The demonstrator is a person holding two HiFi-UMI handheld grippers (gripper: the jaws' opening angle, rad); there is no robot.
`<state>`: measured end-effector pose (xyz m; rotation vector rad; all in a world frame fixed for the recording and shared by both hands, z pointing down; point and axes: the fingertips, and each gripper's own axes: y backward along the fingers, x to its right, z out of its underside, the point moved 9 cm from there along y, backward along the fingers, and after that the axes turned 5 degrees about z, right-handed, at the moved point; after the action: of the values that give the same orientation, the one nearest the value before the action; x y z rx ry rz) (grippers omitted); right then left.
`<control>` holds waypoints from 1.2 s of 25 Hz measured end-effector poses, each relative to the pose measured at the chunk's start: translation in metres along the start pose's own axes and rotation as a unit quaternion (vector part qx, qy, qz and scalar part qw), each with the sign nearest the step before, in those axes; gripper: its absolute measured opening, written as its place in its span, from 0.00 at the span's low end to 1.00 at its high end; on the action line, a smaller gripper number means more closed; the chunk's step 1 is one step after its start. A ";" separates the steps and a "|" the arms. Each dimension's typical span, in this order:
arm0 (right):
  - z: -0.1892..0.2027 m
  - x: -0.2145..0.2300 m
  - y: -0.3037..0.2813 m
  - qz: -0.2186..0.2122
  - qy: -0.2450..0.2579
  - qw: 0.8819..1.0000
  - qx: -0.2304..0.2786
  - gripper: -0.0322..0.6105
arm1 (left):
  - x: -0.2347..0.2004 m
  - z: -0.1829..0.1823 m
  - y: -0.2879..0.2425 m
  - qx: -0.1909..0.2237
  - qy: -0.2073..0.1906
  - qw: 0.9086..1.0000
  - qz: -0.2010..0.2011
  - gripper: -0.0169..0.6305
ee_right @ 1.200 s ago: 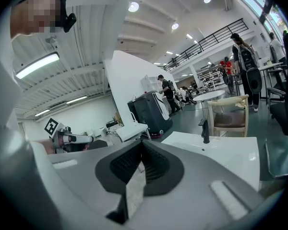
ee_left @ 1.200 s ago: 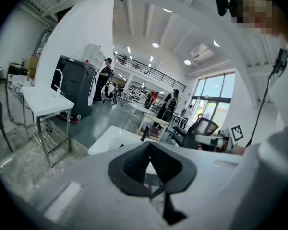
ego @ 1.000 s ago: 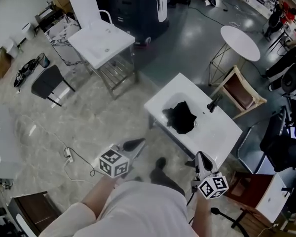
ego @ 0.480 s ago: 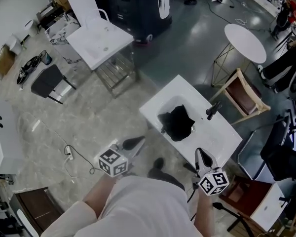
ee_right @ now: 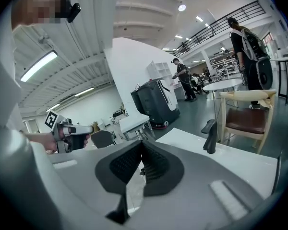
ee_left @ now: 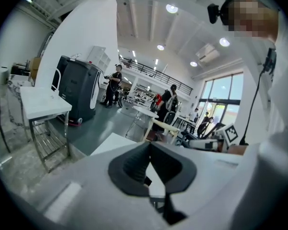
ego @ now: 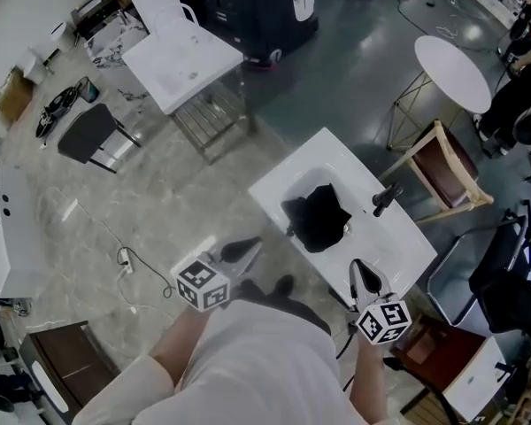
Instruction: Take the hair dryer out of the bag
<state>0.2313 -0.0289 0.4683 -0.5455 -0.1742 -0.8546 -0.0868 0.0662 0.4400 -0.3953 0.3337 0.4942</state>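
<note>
The bag (ego: 317,218) sits untouched on the table (ego: 396,239) (no hair dryer showing), with the left gripper (ego: 251,247) and right gripper (ego: 360,267) closed, empty, near the table.

left tongs (ee_left: 150,146) closed, nothing between; white table (ee_left: 110,143) just beyond; right gripper (ee_left: 193,143) at right.
</note>
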 end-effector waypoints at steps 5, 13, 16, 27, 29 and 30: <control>0.003 0.008 -0.008 0.004 -0.007 1.000 -0.013 0.06 | -0.011 0.002 -0.013 -0.012 0.006 1.000 0.001 0.03; 0.010 0.021 -0.030 0.016 -0.017 0.999 -0.034 0.06 | -0.033 0.002 -0.036 -0.041 0.002 0.999 0.007 0.03; 0.013 0.026 -0.046 0.021 -0.021 0.999 -0.043 0.06 | -0.045 0.002 -0.050 -0.060 -0.007 0.998 0.016 0.03; 0.043 0.032 -0.113 0.033 -0.042 0.994 -0.100 0.09 | -0.092 0.025 -0.095 -0.135 -0.031 0.989 0.053 0.03; 0.051 0.031 -0.124 0.034 -0.048 0.992 -0.113 0.09 | -0.099 0.032 -0.103 -0.154 -0.031 0.986 0.060 0.03; 0.055 0.031 -0.131 0.034 -0.050 0.991 -0.120 0.10 | -0.102 0.035 -0.108 -0.163 -0.031 0.984 0.065 0.03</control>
<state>0.1564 -0.0899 0.5767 -0.8167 -0.1436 -0.7867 -0.1086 -0.0453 0.5423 -0.6783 0.2191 0.6902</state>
